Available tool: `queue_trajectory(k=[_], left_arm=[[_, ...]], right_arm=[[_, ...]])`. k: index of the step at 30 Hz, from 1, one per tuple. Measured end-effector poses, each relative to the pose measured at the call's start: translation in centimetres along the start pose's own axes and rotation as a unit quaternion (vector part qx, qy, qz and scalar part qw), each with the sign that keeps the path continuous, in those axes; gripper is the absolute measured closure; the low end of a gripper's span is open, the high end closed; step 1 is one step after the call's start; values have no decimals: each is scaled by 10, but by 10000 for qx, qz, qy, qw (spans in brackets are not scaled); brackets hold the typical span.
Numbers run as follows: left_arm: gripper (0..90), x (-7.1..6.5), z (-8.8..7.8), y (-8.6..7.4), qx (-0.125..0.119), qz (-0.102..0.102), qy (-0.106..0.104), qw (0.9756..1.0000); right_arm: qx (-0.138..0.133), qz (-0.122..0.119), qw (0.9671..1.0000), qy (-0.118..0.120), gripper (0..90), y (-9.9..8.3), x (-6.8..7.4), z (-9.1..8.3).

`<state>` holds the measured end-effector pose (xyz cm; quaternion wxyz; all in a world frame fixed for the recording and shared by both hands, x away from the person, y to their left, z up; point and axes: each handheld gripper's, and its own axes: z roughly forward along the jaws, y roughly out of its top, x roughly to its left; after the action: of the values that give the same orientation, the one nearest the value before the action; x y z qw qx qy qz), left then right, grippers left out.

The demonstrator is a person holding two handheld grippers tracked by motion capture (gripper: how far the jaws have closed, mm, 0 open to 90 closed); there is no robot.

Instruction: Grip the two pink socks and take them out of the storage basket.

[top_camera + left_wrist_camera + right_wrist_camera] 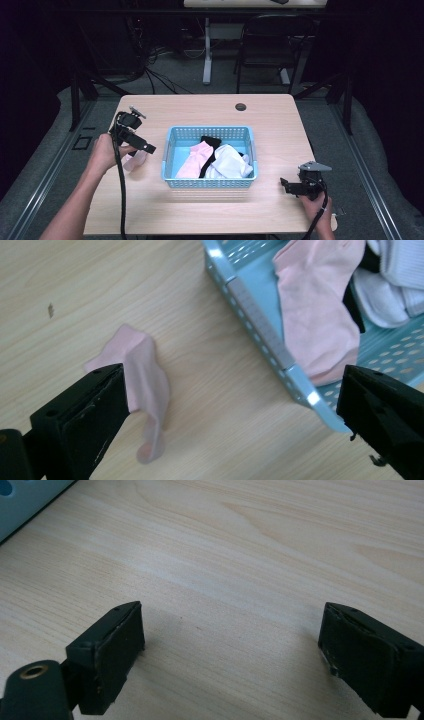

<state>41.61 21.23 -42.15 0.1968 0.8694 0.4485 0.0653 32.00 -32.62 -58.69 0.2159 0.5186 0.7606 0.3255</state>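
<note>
A wooden table is seen from above, with a round cable hole near its far edge. At the middle of the table a light blue perforated basket is set. Inside it, a pink sock is laid along the left part, a white sock is bunched at the right, and a black piece of cloth is tucked between and behind them. In the left gripper view the basket's near corner is shown, with the pink sock draped against its floor and the white sock beside it.

A second, smaller pink sock is found outside the basket, crumpled on the bare wood just left of it, close to the basket but not touching it. In the left gripper view this sock is seen lying flat on the table beyond the left jaw, partly hidden by it.

The left gripper is held above that loose sock; its jaws are spread wide, with nothing pinched between them. The right gripper is held low over the table at the near right, well apart from the basket. In the right gripper view its jaws are likewise parted, and bare wood is seen between them.
</note>
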Motion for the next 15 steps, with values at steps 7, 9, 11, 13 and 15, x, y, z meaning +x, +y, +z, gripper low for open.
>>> queue_trajectory(k=[7, 9, 11, 13, 15], left_arm=[[3, -33, 11, 21, 75, 325, -123, 9994], [3, -42, 18, 28, 55, 375, -236, 9990], [3, -46, 23, 31, 55, 464, -251, 9986], [3, -48, 24, 32, 82, 485, -263, 9984], [3, -52, 28, 35, 74, 562, -287, 9980]], right_arm=[[-9, -13, 10000, -13, 106, 0, 0, 0], [-9, -14, 10000, -12, 106, 0, 0, 0], [-12, -15, 10000, -8, 106, 0, 0, 0], [-12, -16, 10000, -8, 106, 0, 0, 0], [-16, -11, 10000, -5, 106, 0, 0, 0]])
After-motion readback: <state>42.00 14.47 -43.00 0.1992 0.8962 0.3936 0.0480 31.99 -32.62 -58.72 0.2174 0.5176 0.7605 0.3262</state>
